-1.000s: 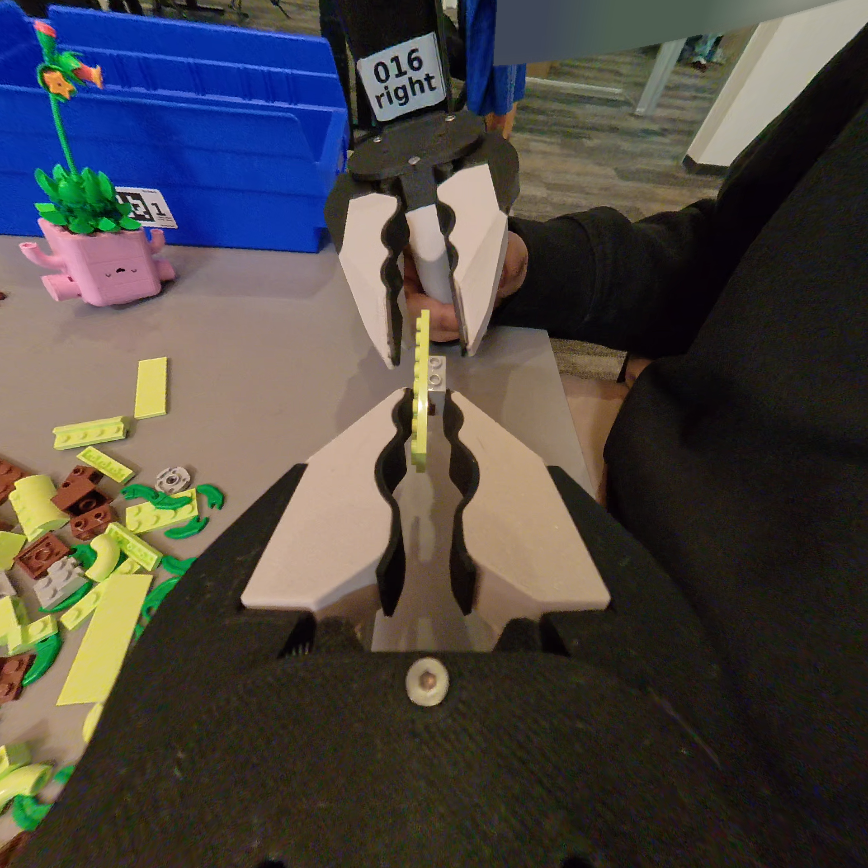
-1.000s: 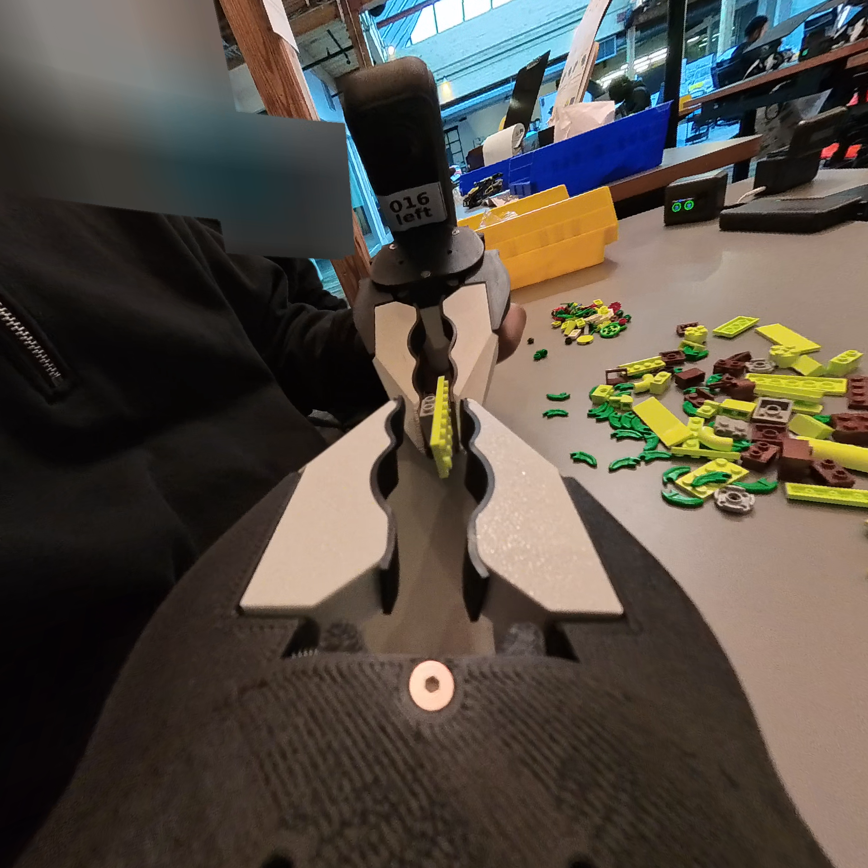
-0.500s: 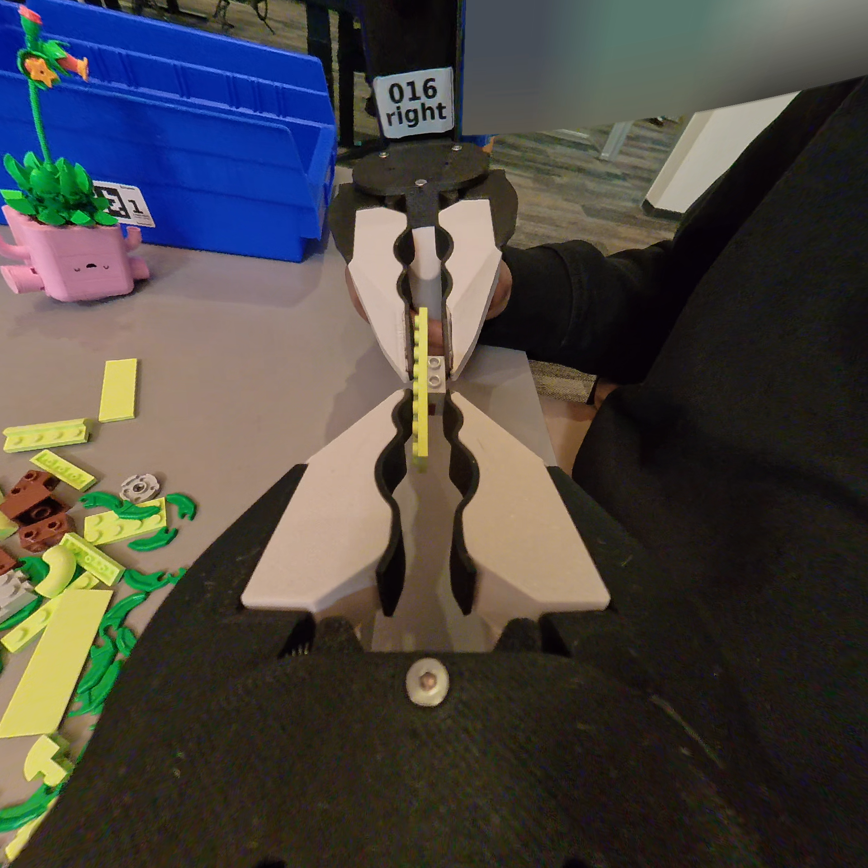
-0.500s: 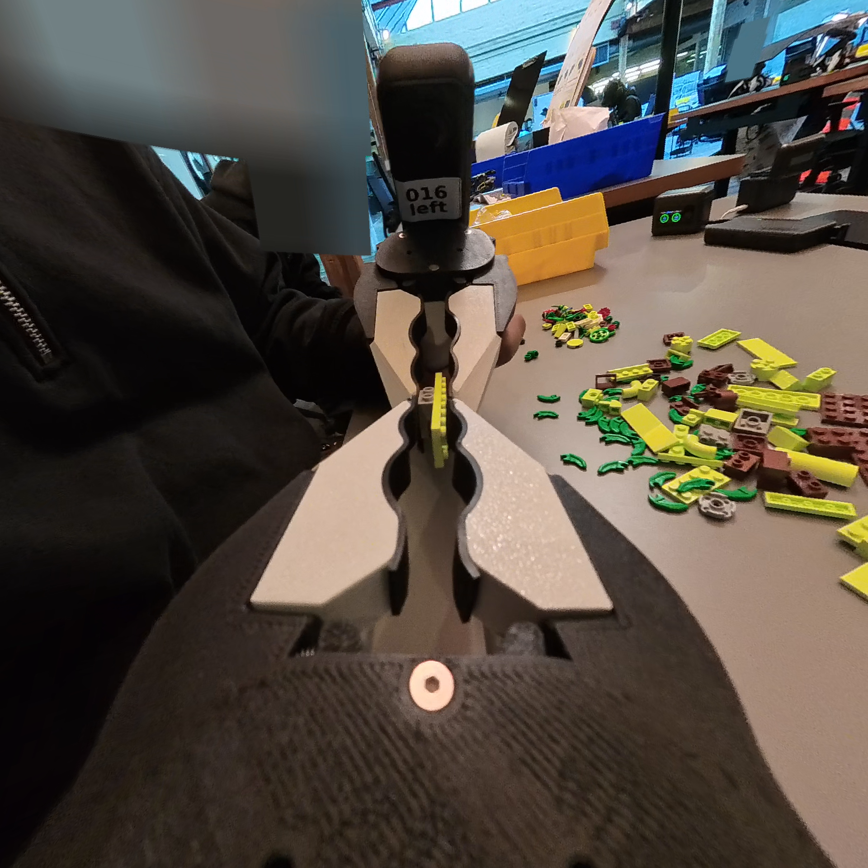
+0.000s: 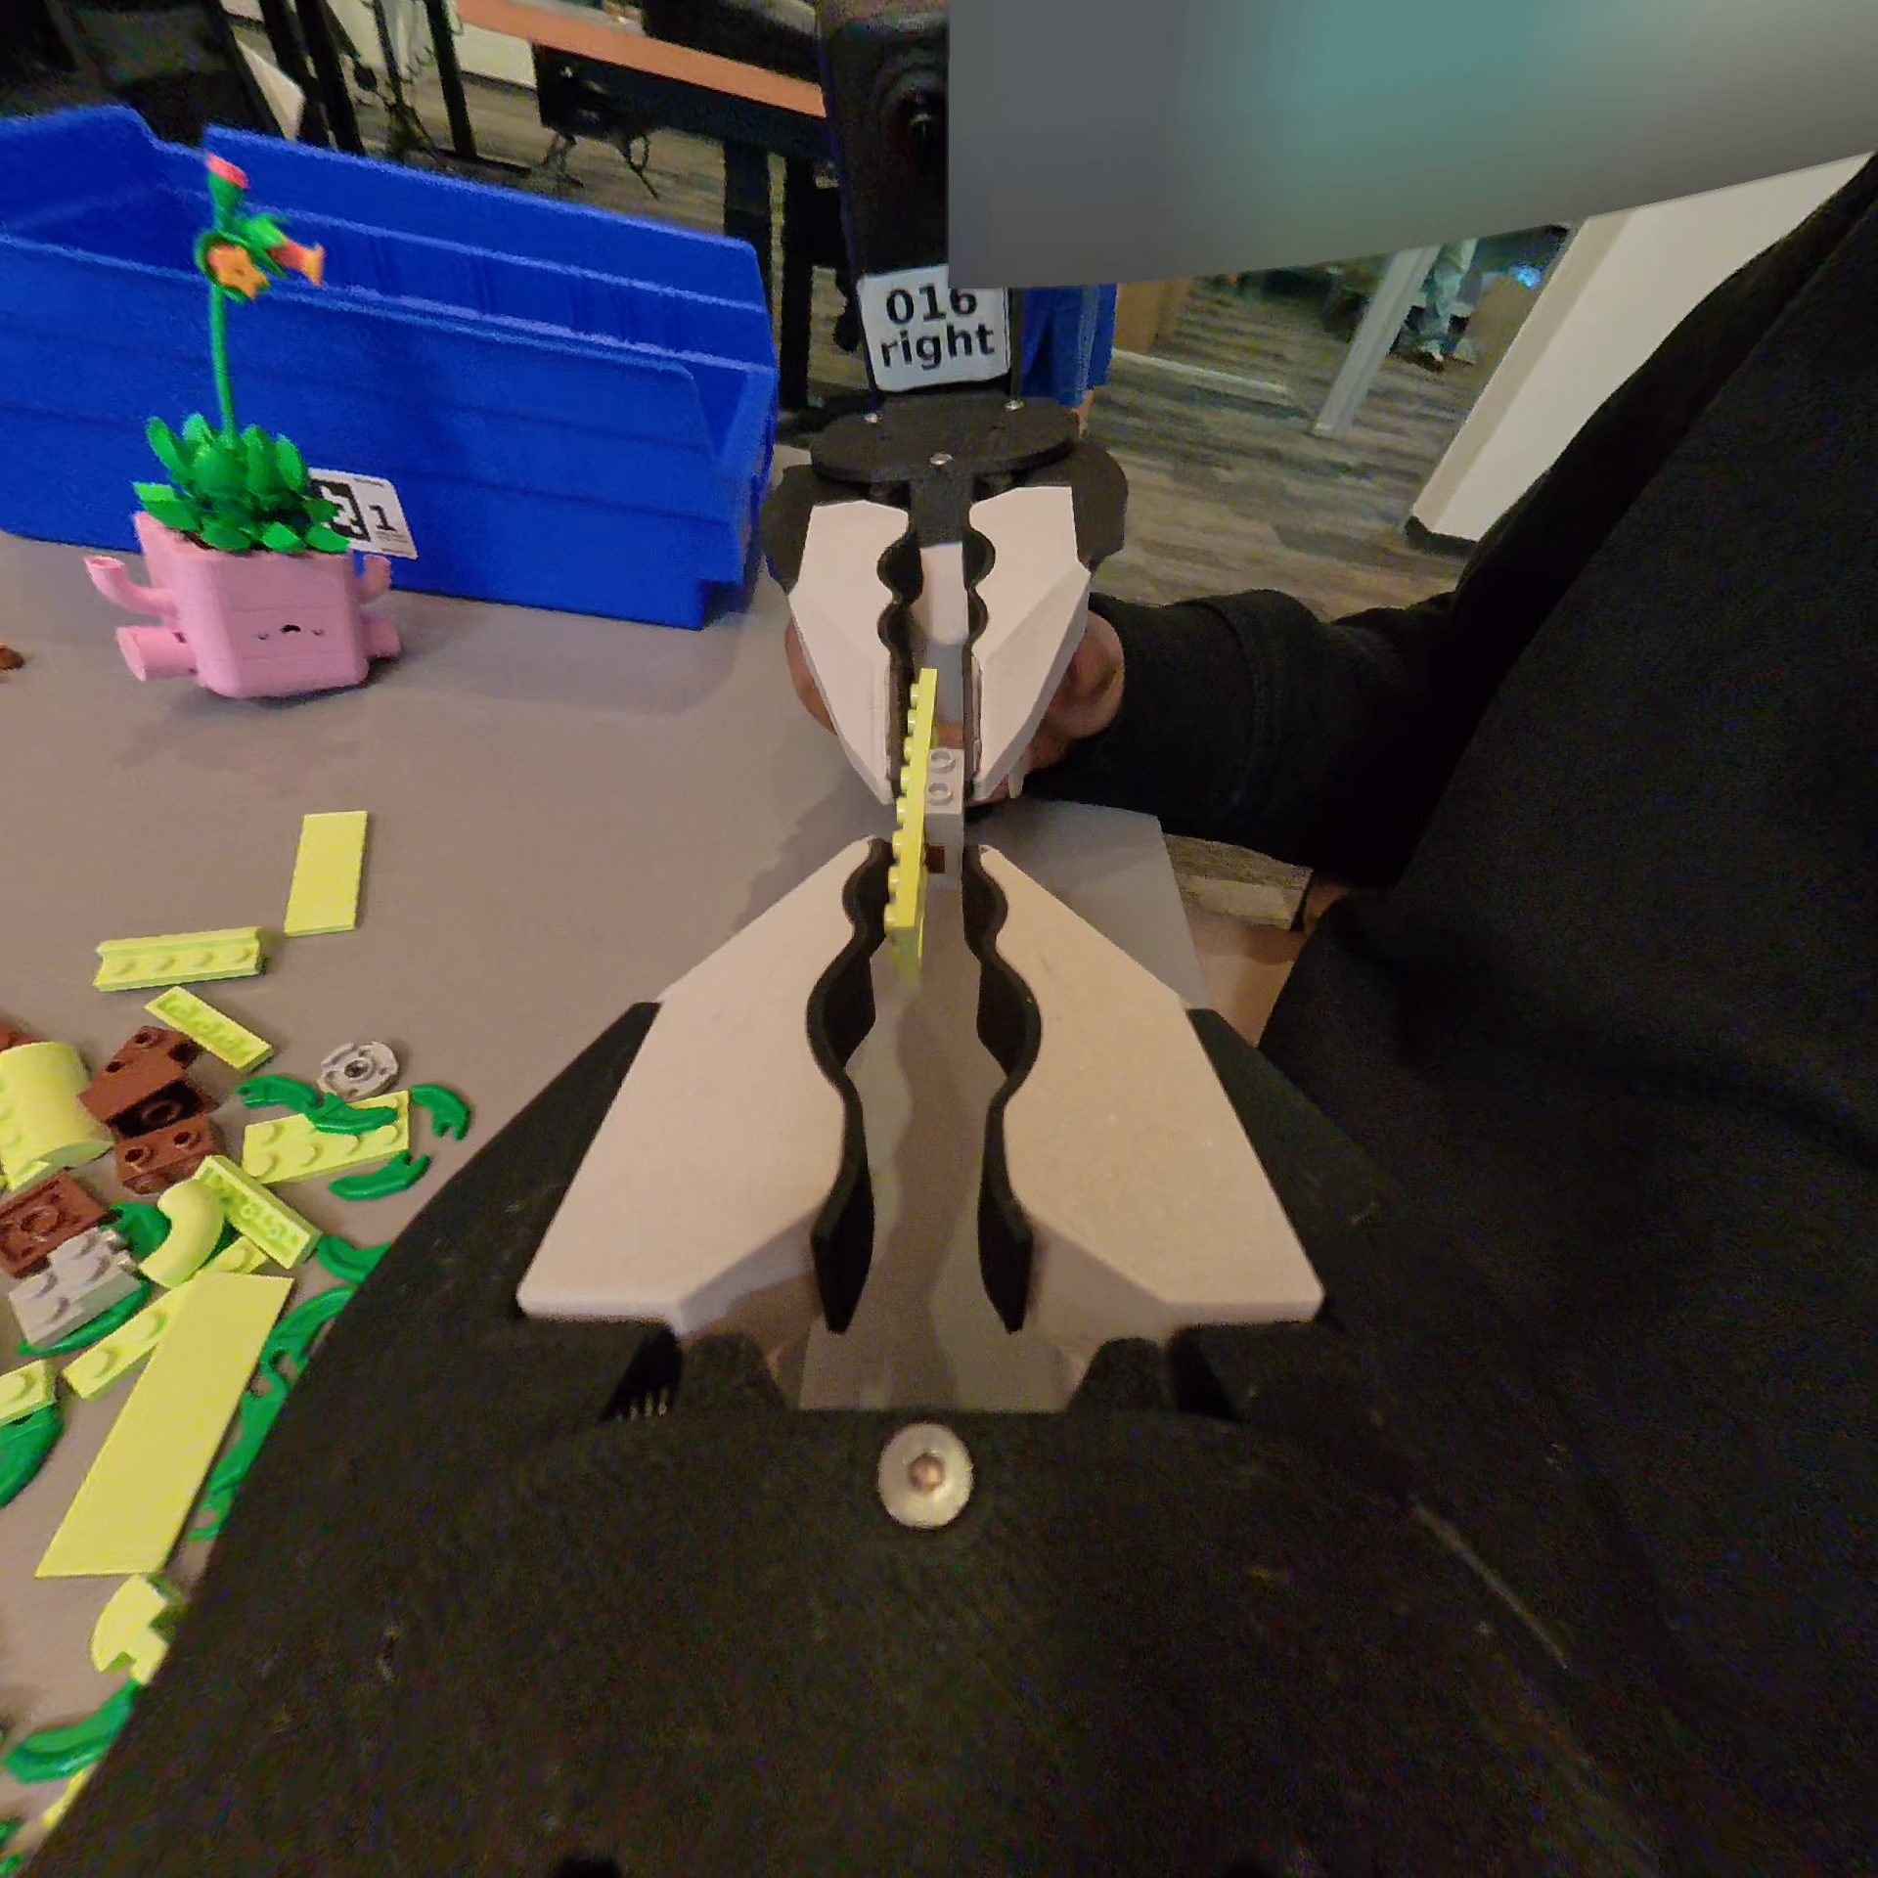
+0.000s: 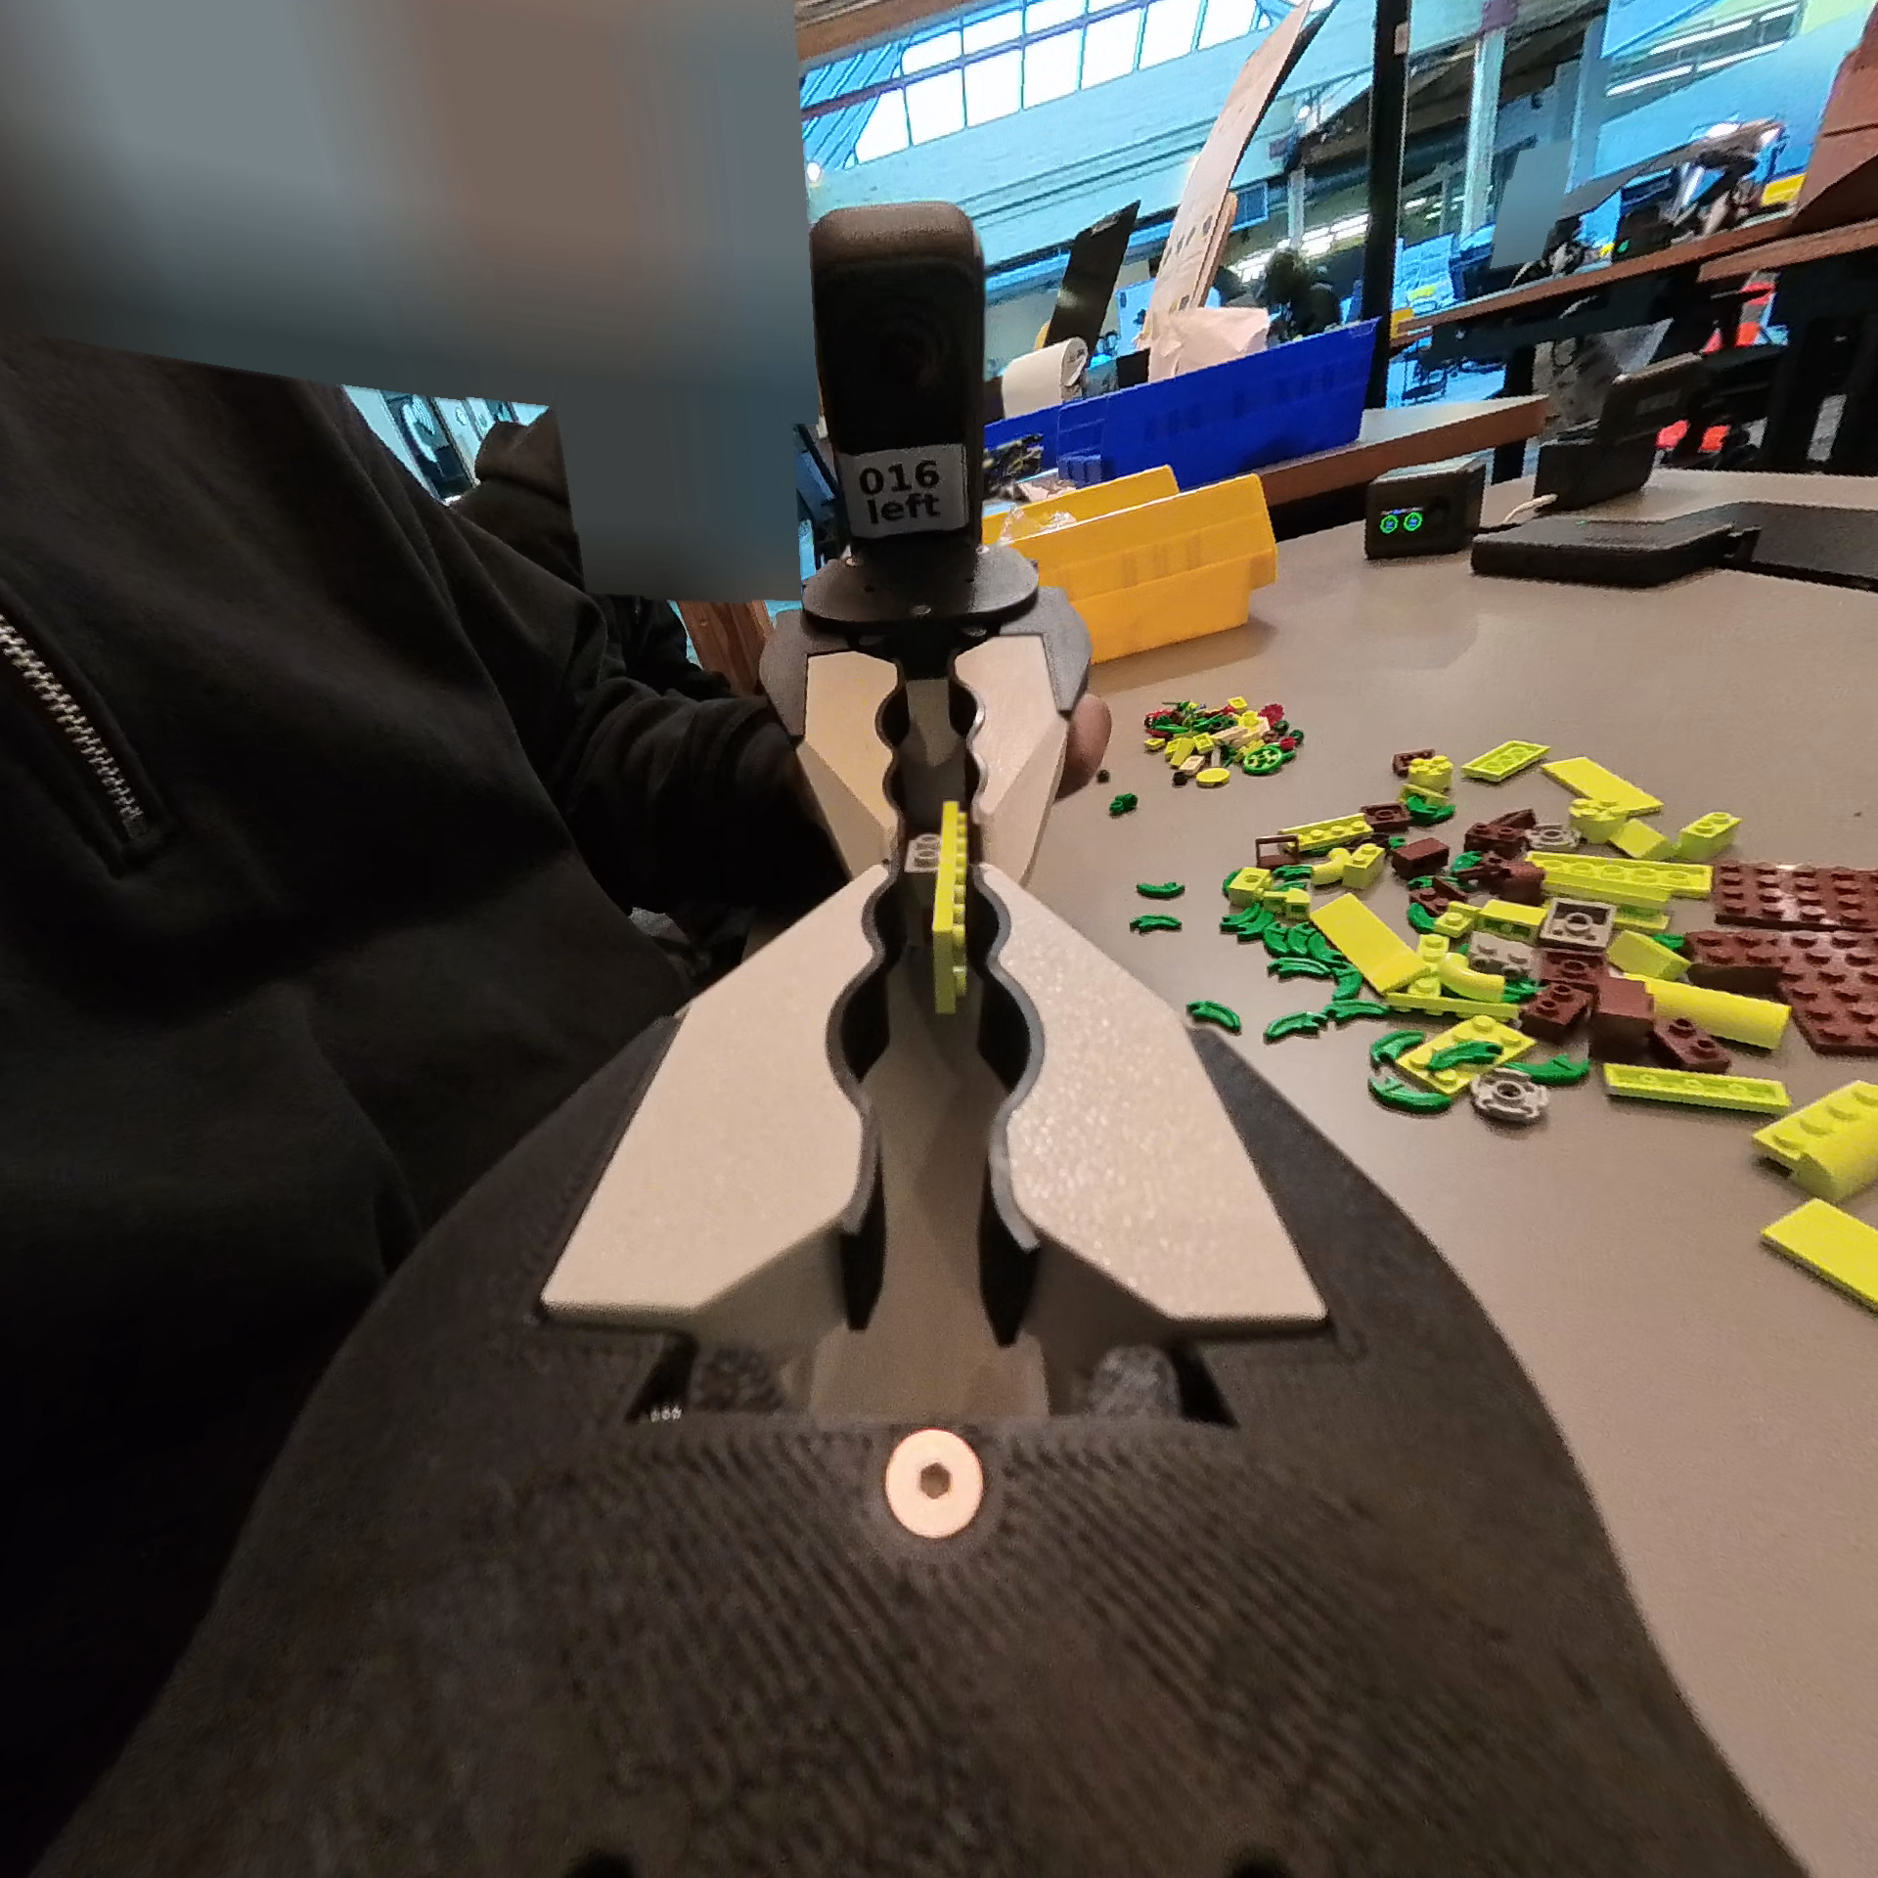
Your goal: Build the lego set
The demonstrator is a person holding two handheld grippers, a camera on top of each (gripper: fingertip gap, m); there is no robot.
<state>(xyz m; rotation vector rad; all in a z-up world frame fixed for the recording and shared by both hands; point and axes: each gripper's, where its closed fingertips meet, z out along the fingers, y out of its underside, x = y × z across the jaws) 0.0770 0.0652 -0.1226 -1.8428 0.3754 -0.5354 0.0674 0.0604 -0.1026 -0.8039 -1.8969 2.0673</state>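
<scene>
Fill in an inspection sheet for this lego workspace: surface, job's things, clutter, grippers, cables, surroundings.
Surface: grey table, loose pieces at one side.
Job's things: lime plate with a small grey brick on it, held on edge in the air; loose lego pile.
Clutter: finished pink flowerpot model; blue bin; yellow bins.
Grippers: left gripper and right gripper meet tip to tip, both closed on the plate.
Cables: one thin lead by the dark devices.
Surroundings: person in a black jacket; further desks behind.
</scene>
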